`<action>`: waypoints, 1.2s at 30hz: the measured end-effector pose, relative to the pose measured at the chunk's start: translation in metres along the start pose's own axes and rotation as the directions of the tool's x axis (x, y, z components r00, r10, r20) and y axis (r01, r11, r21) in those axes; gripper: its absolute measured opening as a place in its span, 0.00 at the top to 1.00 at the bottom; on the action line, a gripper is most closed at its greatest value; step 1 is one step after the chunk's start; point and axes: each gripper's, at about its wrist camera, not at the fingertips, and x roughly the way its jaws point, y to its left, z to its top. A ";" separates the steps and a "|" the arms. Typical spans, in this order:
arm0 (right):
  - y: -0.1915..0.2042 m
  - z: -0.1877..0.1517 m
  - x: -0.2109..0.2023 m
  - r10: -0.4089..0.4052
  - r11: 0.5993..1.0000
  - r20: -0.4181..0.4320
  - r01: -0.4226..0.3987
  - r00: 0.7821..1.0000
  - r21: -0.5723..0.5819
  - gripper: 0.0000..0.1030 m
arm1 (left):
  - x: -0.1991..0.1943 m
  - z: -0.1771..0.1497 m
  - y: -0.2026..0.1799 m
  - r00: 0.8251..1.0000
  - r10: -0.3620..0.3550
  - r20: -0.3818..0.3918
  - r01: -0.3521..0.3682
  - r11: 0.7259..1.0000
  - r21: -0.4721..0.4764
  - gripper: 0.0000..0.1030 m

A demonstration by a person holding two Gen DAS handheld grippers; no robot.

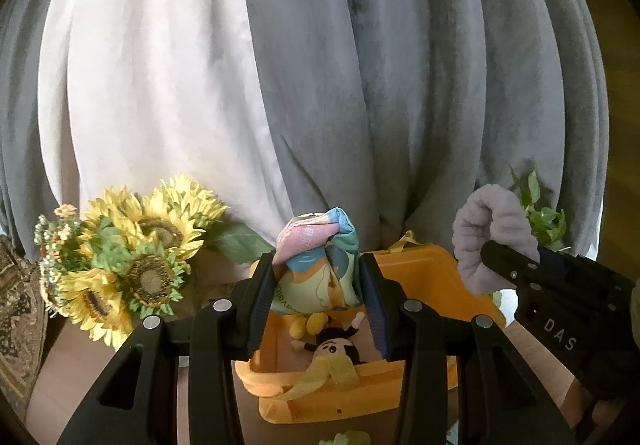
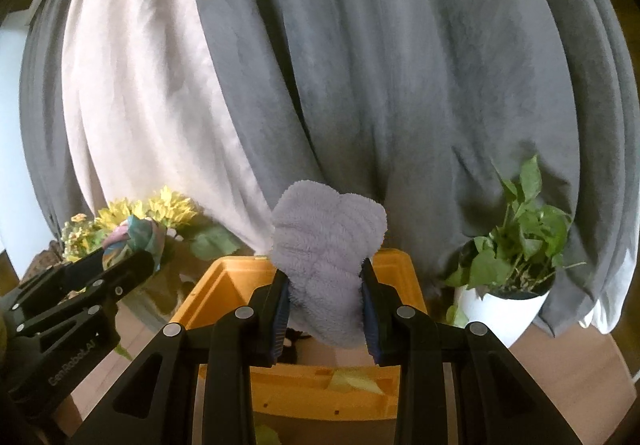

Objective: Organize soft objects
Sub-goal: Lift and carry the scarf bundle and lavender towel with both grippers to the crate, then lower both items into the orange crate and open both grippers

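My left gripper (image 1: 318,285) is shut on a bundled colourful printed cloth (image 1: 316,265), held above the orange bin (image 1: 420,277). Inside the bin lie a small plush doll with a black-haired face (image 1: 334,349) and a yellow soft piece (image 1: 308,325). From the right wrist view, my right gripper (image 2: 326,297) is shut on a fluffy lilac towel (image 2: 326,245), which hangs over the same orange bin (image 2: 216,285). The towel (image 1: 492,237) and the right gripper also show at the right in the left wrist view. The left gripper (image 2: 124,265) with the cloth (image 2: 134,237) appears at the left.
A bunch of artificial sunflowers (image 1: 132,257) stands left of the bin. A potted green plant in a white pot (image 2: 508,277) stands to its right. Grey and white curtains (image 1: 360,85) hang close behind. The bin rests on a wooden surface (image 1: 72,377).
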 end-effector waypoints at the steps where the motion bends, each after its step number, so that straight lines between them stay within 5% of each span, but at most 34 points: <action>1: 0.000 0.000 0.003 -0.001 1.000 -0.003 0.001 1.000 0.000 0.68 | 0.003 0.000 -0.001 1.000 -0.001 -0.004 0.001 1.000 0.001 0.59; 26: -0.005 -0.023 0.094 -0.028 1.000 -0.170 0.027 0.985 -0.011 0.67 | 0.101 -0.034 0.000 0.986 -0.018 -0.166 0.019 1.000 0.005 0.57; 30: -0.007 -0.028 0.105 -0.033 0.999 -0.200 0.031 0.979 -0.015 0.58 | 0.105 -0.035 0.001 0.985 -0.022 -0.172 0.022 1.000 -0.006 0.39; 32: -0.009 -0.029 0.108 -0.040 0.999 -0.206 0.040 0.978 -0.007 0.47 | 0.105 -0.036 0.002 0.985 -0.022 -0.170 0.021 1.000 -0.009 0.37; 36: -0.012 -0.028 0.107 -0.065 0.998 -0.198 0.065 0.978 -0.005 0.44 | 0.102 -0.036 0.002 0.985 -0.025 -0.171 0.023 1.000 -0.011 0.35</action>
